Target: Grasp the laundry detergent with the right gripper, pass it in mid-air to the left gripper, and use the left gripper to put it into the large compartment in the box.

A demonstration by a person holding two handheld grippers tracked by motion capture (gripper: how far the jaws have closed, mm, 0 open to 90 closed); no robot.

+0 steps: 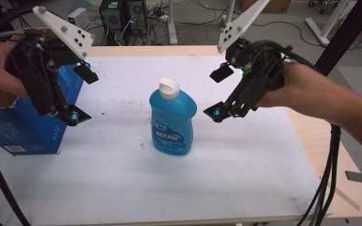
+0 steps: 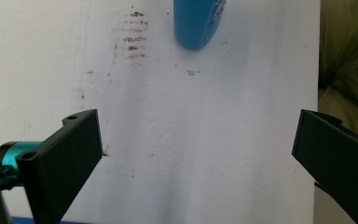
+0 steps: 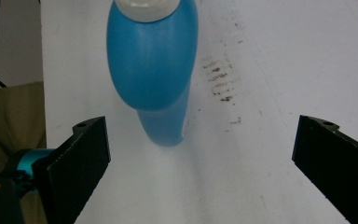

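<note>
A blue bottle with a white flip cap stands upright in the middle of the white sheet. My left gripper hangs in the air to the bottle's left, open, nothing between its jaws. My right gripper is held to the bottle's right, also open and empty. In the left gripper view the bottle's base sits far ahead at the top, beyond the wide gap of the left gripper. In the right gripper view the bottle stands ahead and left of centre, beyond the right gripper.
An open blue cardboard box stands at the table's left, under the left hand. Bare wood of the table shows along the right side. Black cables trail down at the right front. Brown smudges mark the sheet.
</note>
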